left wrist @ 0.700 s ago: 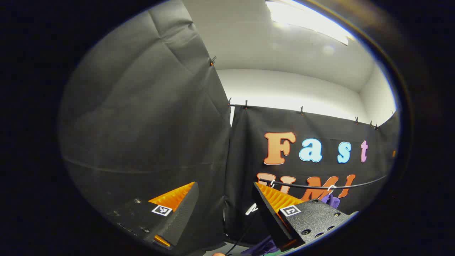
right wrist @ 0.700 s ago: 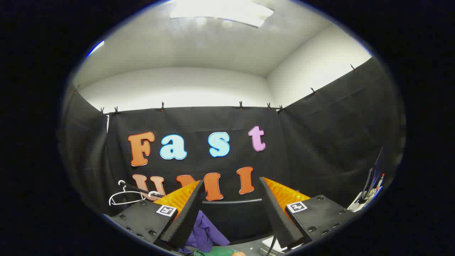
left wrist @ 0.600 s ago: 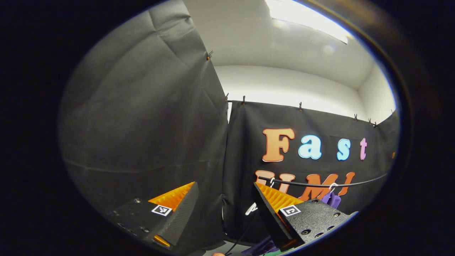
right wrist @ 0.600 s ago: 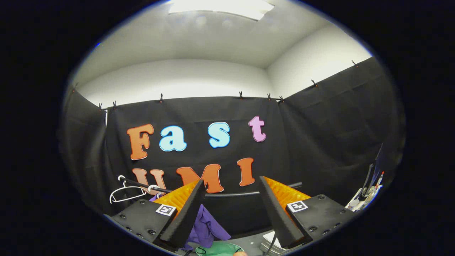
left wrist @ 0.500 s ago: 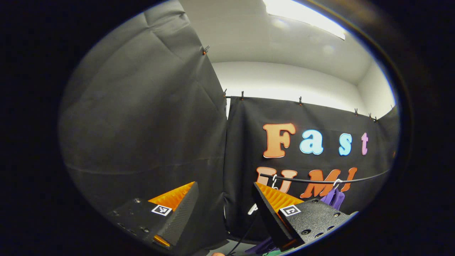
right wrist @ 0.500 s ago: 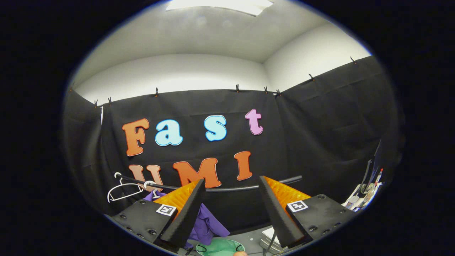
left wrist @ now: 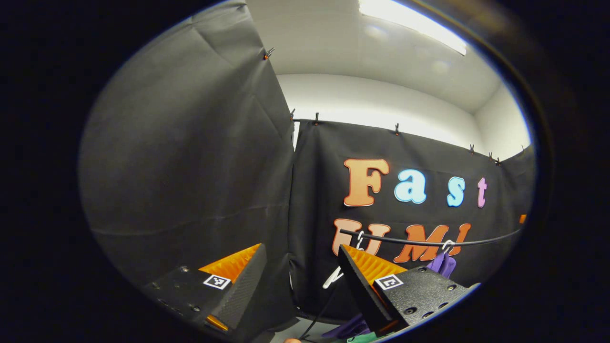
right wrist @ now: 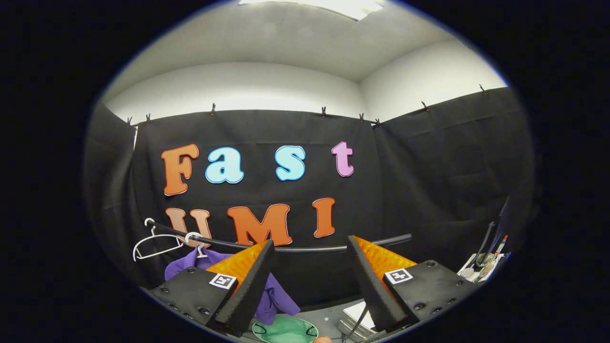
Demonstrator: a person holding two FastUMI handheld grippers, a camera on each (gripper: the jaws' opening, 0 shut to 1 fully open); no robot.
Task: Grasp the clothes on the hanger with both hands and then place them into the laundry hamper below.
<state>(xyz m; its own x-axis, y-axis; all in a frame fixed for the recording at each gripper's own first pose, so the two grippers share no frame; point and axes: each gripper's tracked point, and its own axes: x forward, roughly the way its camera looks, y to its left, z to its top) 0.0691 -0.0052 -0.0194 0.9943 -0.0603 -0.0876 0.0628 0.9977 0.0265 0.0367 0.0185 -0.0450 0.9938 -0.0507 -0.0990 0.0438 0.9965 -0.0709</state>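
Observation:
A purple garment hangs from a white hanger on a black rail; my right gripper's left finger covers part of it. Below it sits the green hamper, its round mouth showing at the bottom edge. My right gripper is open, short of the rail, holding nothing. In the left gripper view the purple garment hangs at the far right on the rail. My left gripper is open and holds nothing, pointing at the wall corner.
An empty white hanger hangs at the rail's left end, also showing as the empty hanger by my left gripper. A stack of flat items lies on the grey surface. Some clutter sits at the far right.
Both views have tilted downward. The rail, purple garment and hamper have risen into the right gripper view. Both grippers stay open.

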